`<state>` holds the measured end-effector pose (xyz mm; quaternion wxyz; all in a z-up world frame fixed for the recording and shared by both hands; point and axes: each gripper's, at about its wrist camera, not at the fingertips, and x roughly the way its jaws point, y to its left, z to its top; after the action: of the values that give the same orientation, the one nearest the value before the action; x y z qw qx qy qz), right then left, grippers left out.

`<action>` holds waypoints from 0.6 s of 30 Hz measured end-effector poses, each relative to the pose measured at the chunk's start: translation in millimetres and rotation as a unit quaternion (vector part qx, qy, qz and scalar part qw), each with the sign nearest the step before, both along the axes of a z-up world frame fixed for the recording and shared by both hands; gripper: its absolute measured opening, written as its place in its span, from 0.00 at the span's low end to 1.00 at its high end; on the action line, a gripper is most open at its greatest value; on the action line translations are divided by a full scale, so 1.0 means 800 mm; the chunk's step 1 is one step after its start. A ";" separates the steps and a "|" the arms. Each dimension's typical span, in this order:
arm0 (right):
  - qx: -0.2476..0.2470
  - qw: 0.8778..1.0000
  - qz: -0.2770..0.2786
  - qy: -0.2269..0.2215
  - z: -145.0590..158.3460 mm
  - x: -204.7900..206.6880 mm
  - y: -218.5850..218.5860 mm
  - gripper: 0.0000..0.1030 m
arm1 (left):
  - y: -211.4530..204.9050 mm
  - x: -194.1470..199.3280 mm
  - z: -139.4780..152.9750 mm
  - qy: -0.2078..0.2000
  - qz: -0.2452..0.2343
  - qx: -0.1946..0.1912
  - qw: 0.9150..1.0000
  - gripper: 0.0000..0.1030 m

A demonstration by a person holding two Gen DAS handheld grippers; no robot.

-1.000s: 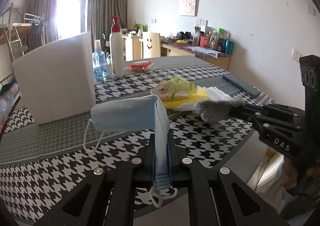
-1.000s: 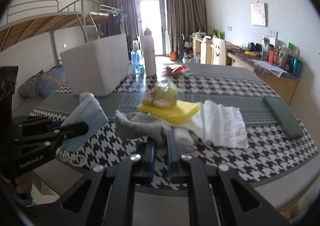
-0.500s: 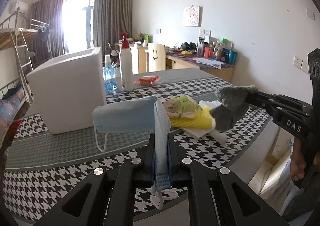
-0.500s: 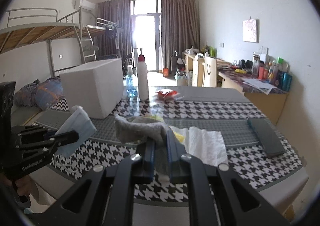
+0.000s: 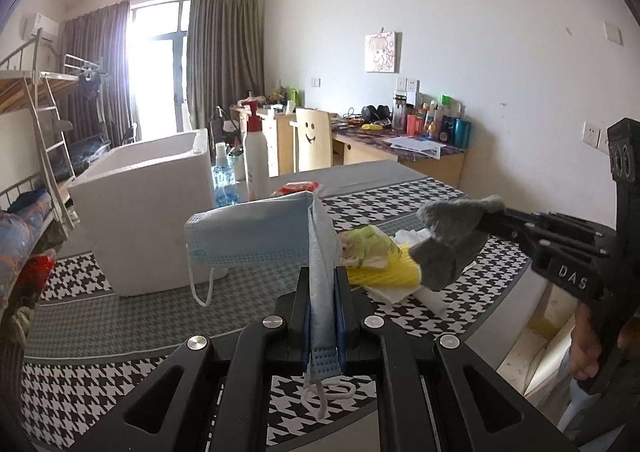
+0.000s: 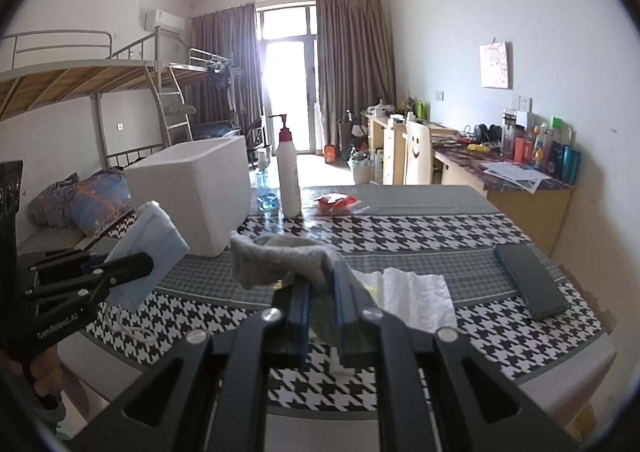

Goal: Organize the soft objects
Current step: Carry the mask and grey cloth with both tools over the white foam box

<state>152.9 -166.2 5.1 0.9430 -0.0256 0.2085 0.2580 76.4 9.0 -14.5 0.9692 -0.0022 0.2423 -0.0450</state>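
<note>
Your left gripper (image 5: 322, 292) is clamped on a pale blue pleated face mask (image 5: 256, 236), and your right gripper (image 6: 322, 288) pinches a grey fuzzy sock (image 6: 280, 258); both hang above the houndstooth-clothed table (image 6: 420, 228). A white foam box (image 6: 200, 188) stands at the table's left. Only the left view shows the yellow cloth (image 5: 384, 272); only the right shows the dark flat case (image 6: 530, 280).
</note>
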 end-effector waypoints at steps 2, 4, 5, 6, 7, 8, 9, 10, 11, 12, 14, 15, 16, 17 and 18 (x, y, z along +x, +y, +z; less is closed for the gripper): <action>-0.001 1.000 0.002 0.003 0.001 0.001 0.004 0.13 | 0.002 0.000 0.003 -0.001 0.000 0.000 1.000 0.10; -0.001 1.000 0.004 0.002 0.003 0.001 0.008 0.13 | 0.004 0.001 0.007 -0.003 0.003 0.000 1.000 0.10; 0.000 1.000 0.004 0.001 0.004 0.001 0.010 0.13 | 0.006 0.003 0.009 -0.005 0.005 0.000 1.000 0.10; 0.001 1.000 0.005 0.001 0.006 0.002 0.013 0.13 | 0.007 0.002 0.012 -0.006 0.006 0.000 1.000 0.10; 0.001 1.000 0.006 0.000 0.006 0.003 0.014 0.13 | 0.009 0.003 0.014 -0.008 0.008 0.001 1.000 0.10; 0.000 1.000 0.006 0.000 0.008 0.004 0.016 0.13 | 0.011 0.004 0.018 -0.011 0.009 0.001 1.000 0.10; 0.000 1.000 0.006 -0.001 0.010 0.004 0.019 0.13 | 0.013 0.004 0.020 -0.014 0.010 0.002 1.000 0.10; 0.000 1.000 0.007 -0.001 0.012 0.006 0.021 0.13 | 0.015 0.005 0.023 -0.017 0.012 0.002 1.000 0.10; 0.000 1.000 0.007 -0.002 0.014 0.007 0.024 0.13 | 0.016 0.007 0.026 -0.019 0.013 0.002 1.000 0.10; 0.000 1.000 0.008 -0.004 0.017 0.008 0.026 0.13 | 0.018 0.008 0.029 -0.021 0.014 0.003 1.000 0.10; 0.002 1.000 0.009 -0.007 0.021 0.011 0.028 0.13 | 0.021 0.011 0.034 -0.026 0.017 0.006 1.000 0.10; 0.003 1.000 0.010 -0.008 0.024 0.013 0.031 0.13 | 0.023 0.012 0.036 -0.028 0.017 0.007 0.999 0.10; 0.003 1.000 0.011 -0.009 0.025 0.014 0.032 0.13 | 0.024 0.013 0.039 -0.031 0.018 0.008 0.999 0.10; 0.004 1.000 0.011 -0.010 0.027 0.016 0.034 0.13 | 0.026 0.014 0.041 -0.033 0.019 0.009 0.999 0.10; 0.004 1.000 0.011 -0.011 0.029 0.017 0.036 0.13 | 0.027 0.016 0.044 -0.036 0.020 0.010 0.999 0.10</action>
<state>166.7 -137.4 28.5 0.9424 -0.0268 0.1964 0.2694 89.1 30.6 20.4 0.9778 0.0042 0.2080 -0.0230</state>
